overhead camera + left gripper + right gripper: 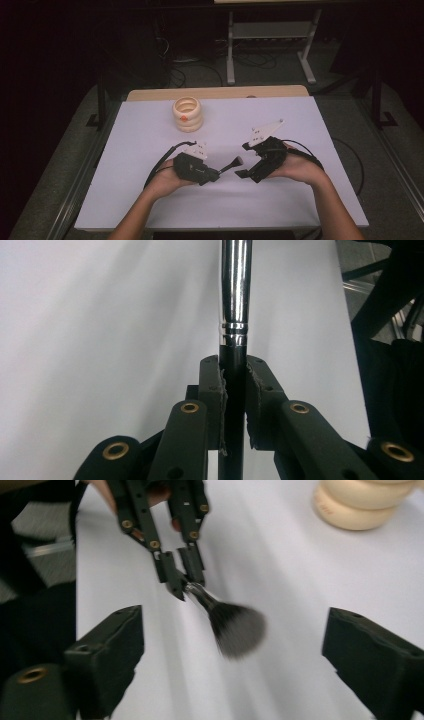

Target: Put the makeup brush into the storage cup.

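High view: left gripper [216,174] clamps brush [233,164]; right gripper [245,160] jaws apart; ring stack [187,114] beyond.

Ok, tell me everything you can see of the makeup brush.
The makeup brush has a dark fluffy head, a shiny metal ferrule and a black handle. The left gripper is shut on the handle, holding it above the white table cover, bristles pointing toward the open right gripper. Nothing else touches it.

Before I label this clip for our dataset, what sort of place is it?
Probably a lab or data-collection workspace: a white-covered table in a dark room, loose cables on the floor behind, and a person holding a left gripper with a brush and a right gripper.
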A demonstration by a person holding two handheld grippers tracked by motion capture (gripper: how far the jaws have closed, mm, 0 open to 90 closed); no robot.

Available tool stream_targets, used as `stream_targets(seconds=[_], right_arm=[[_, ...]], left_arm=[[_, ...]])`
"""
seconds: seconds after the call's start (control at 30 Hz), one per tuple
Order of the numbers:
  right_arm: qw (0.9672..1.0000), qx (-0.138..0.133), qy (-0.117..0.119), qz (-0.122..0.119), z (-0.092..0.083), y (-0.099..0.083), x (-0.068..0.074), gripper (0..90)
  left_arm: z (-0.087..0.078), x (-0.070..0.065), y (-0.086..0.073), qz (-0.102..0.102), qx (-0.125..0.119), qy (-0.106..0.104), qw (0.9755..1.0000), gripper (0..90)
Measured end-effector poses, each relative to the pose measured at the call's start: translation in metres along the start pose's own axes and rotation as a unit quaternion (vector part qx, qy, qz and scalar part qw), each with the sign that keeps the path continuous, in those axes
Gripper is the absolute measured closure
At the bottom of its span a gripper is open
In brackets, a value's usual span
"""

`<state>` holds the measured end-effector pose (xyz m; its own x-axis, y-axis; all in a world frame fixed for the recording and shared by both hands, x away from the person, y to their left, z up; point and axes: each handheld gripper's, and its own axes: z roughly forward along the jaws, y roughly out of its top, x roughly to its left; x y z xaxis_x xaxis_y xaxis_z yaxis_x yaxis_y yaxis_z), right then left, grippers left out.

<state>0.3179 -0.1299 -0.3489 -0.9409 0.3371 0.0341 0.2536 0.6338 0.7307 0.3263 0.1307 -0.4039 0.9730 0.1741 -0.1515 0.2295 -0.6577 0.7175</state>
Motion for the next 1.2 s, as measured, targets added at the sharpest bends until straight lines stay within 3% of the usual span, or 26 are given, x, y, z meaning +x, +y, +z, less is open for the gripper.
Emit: stream_targets(seconds=[0.23, 0.37, 0.5, 0.77, 0.97, 1.07, 1.2], right_arm=[[0.9974, -0.049, -0.033, 0.043, -0.005, -0.020, 0.001, 2.5], [0.9950, -0.066, -0.050, 0.056, -0.006, -0.031, 0.003, 2.5], [0.9928, -0.079, -0.066, 0.062, -0.007, -0.041, 0.004, 2.5], [0.9847, -0.108, -0.106, 0.086, -0.011, -0.059, 0.009, 2.4], [0.9808, -0.114, -0.122, 0.101, -0.012, -0.073, 0.013, 2.4], [0.9760, -0.126, -0.138, 0.113, -0.014, -0.079, 0.014, 2.5], [0.9725, -0.136, -0.144, 0.123, -0.015, -0.087, 0.015, 3.6]], left_arm=[[-0.008, 0.004, -0.003, -0.009, -0.024, 0.011, 0.9996, 79.6], [-0.012, 0.005, -0.006, -0.023, -0.037, 0.015, 0.9989, 79.5], [-0.018, 0.008, -0.006, -0.023, -0.043, 0.021, 0.9986, 79.5], [-0.024, 0.011, -0.008, -0.026, -0.060, 0.037, 0.9971, 79.5], [-0.030, 0.012, -0.010, -0.039, -0.086, 0.060, 0.9938, 79.5], [-0.034, 0.014, -0.011, -0.040, -0.094, 0.066, 0.9926, 79.5], [-0.038, 0.015, -0.012, -0.048, -0.107, 0.073, 0.9904, 79.5]])
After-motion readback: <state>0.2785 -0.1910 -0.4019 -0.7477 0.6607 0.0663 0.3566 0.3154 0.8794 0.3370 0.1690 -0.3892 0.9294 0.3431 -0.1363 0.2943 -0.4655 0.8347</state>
